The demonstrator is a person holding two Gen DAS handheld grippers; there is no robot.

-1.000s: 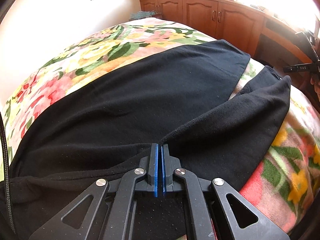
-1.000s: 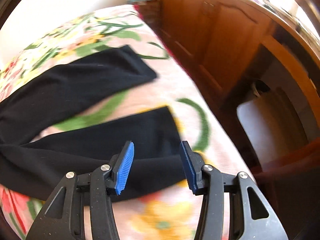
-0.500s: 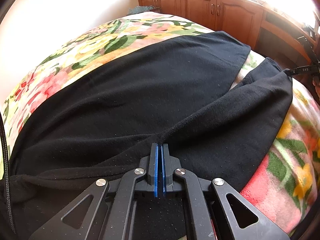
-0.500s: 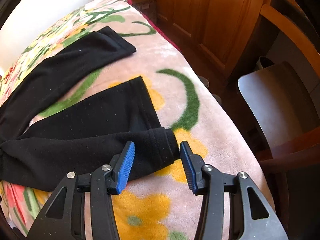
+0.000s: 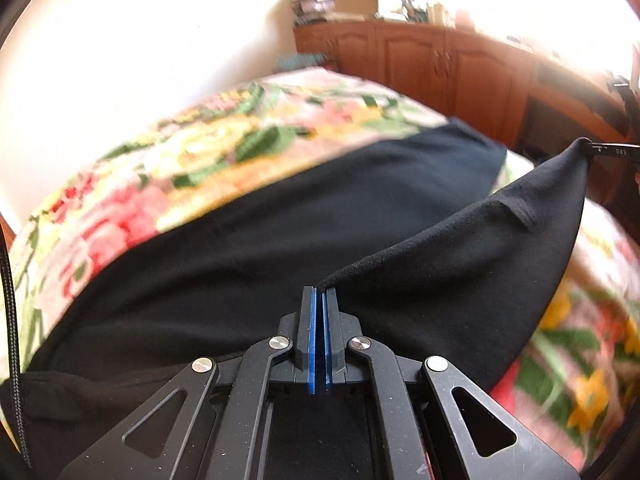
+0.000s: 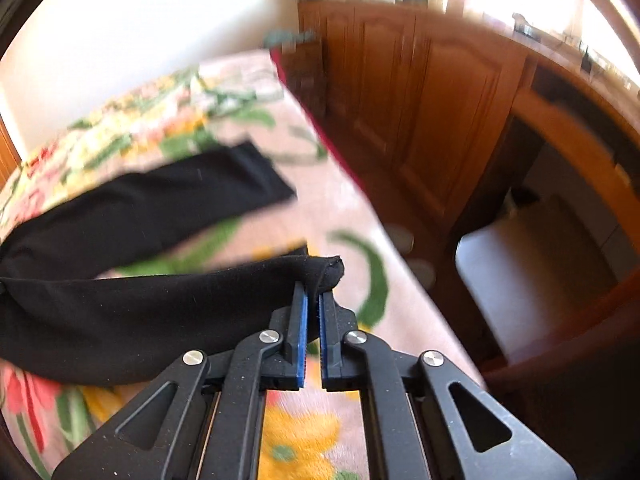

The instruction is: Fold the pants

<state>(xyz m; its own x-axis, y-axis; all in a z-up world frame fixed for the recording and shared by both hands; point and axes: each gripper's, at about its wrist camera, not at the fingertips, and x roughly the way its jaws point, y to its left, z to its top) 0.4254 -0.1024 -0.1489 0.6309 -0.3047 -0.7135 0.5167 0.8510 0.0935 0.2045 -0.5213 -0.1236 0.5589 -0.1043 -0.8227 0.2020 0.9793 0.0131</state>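
Through my left wrist camera, my left claw [image 5: 319, 300] is pinched tight on the inner edge of the black pants [image 5: 248, 248], near the crotch, so that the near leg [image 5: 480, 264] lifts off the floral blanket [image 5: 168, 172] as one taut sheet. Its far corner is held up at the right edge by my right claw [image 5: 612, 152], seen only in part. The other leg lies flat on the bed.

Through my right wrist camera, my right claw [image 6: 313, 300] is clamped on the near leg's cuff [image 6: 326, 274], which bulges past the blue pads. Holding both ends should let me carry this leg [image 6: 140, 304] over the far leg [image 6: 160, 204]. A wooden cabinet [image 6: 420, 120] stands beside the bed.
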